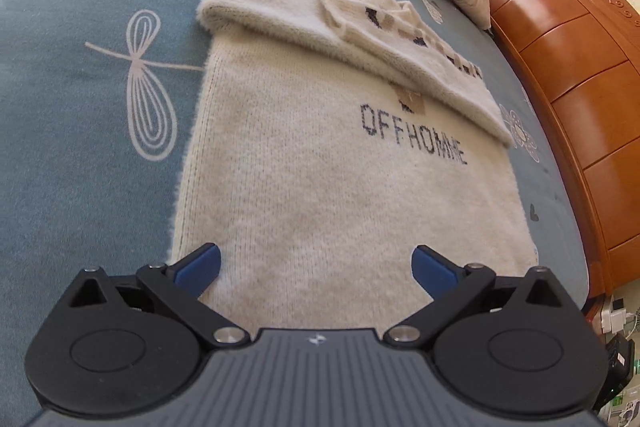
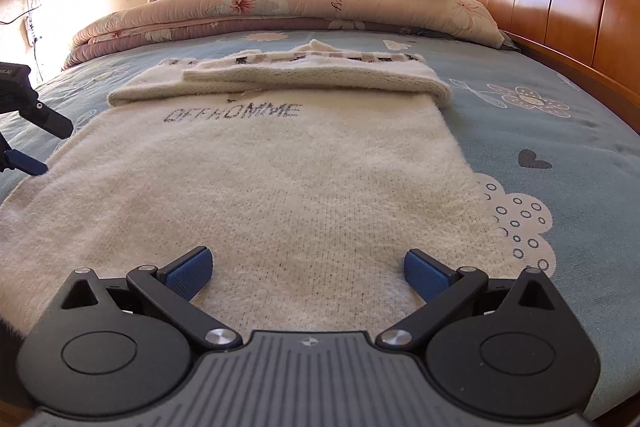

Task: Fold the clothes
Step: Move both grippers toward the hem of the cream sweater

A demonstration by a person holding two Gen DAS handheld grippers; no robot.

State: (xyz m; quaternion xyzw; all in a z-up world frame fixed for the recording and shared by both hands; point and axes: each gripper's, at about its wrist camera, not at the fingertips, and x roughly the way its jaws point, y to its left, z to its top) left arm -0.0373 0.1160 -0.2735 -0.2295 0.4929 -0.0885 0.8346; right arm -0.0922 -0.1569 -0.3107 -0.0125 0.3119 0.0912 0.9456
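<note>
The cream knitted sweater lies partly folded, sleeves across its lettering's far side; the lower body is unfolded. The left gripper and right gripper gape empty.

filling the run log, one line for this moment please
sweater flat on bed, top folded | left gripper open | right gripper open

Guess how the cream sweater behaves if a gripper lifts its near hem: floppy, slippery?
The sweater is likely floppy: its folded top part drapes softly. Its fuzzy knit probably grips the pads, not slippery. It would probably drag on the bedspread.
</note>
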